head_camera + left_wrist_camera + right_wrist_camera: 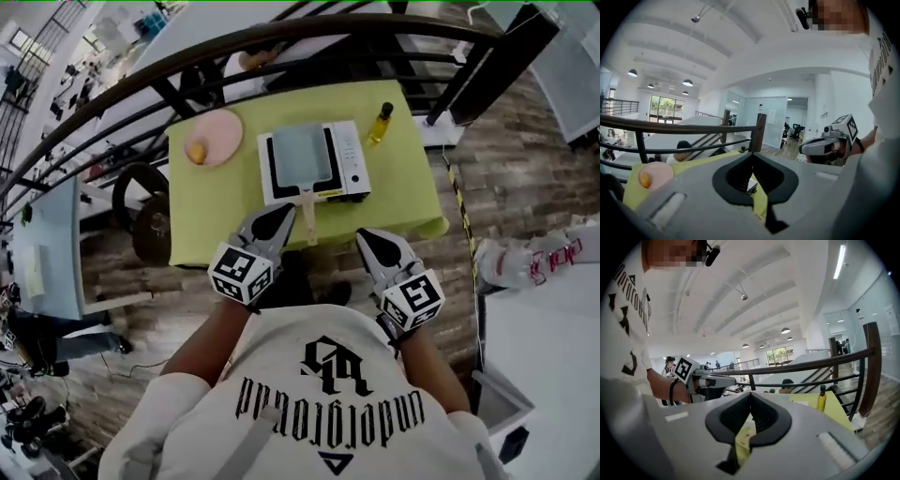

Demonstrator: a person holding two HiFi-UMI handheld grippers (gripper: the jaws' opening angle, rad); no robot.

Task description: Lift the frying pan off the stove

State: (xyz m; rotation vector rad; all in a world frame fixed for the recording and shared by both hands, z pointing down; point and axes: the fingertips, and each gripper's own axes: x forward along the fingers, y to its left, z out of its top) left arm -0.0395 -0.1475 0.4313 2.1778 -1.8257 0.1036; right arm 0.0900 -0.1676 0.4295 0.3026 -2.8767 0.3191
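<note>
Count: one frying pan [302, 155], one stove [349, 161], one plate [221, 133], one bottle [380, 123]. Pan: square, grey, pale straight handle. It rests on the stove, ahead of and between the grippers. Left gripper [279, 214] and right gripper [367, 238]: jaws closed, empty.

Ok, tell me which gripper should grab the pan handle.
Left. The left gripper sits close beside the frying pan handle, while the right gripper is farther to the side. Both are shut and empty.

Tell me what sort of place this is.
Probably an open-plan office or lab loft, not a home kitchen. The white portable stove with its grey rectangular frying pan sits on a yellow-green clothed table beside a dark curved stair railing. Glass-walled rooms and pendant ceiling lamps lie beyond.
</note>
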